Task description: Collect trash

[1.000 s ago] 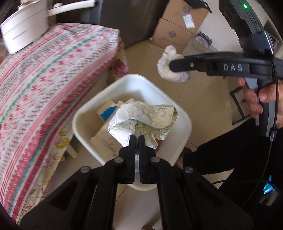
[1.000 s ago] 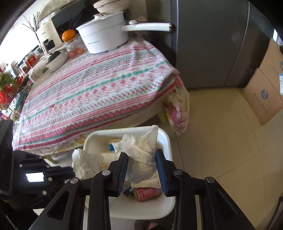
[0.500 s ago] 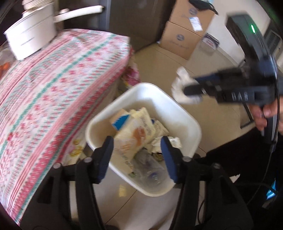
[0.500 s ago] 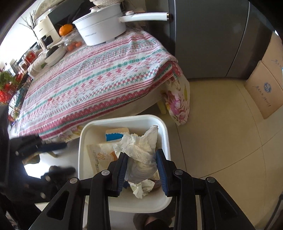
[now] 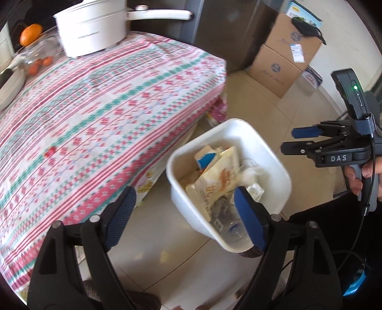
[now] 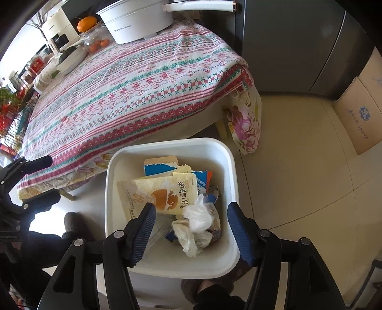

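left tongs [image 5: 185, 209]: spread wide, nothing between the 2 blue-padded fingers; they hang above the floor, with the desk edge ahead-left and the bin ahead-right.
right tongs [image 6: 191, 232]: spread wide and empty, poised straight over the bin; in the left wrist view they show off to the right, side-on, with a hand [image 5: 358, 175] on the grip.
bin [image 6: 232, 167]: white, square with rounded corners, standing on the floor directly below the right tongs and just beside the draped desk corner.
trash: all of it lies inside the bin, none in either tongs.
tissue [image 6: 197, 215]: crumpled white wad on top of the pile, between the 2 fingers of the right tongs as that camera sees it, but lower, down in the bin.
snack bag [image 6: 164, 195]: pale yellow packet with an orange picture, lying flat just ahead of the right tongs' left finger.
blue-and-white carton [image 6: 158, 167]: at the far side of the bin, partly under the snack bag.
clear bottle [image 5: 230, 227]: at the near side of the bin, partly hidden behind the left tongs' right finger.
desk [image 6: 133, 90]: covered by a pink, white and green patterned cloth, ahead and to the left of both tongs.
white pot [image 6: 137, 20]: with a long handle, at the far end of the desk.
cardboard boxes [image 5: 286, 54]: stacked far ahead-right of the left tongs, on the floor.
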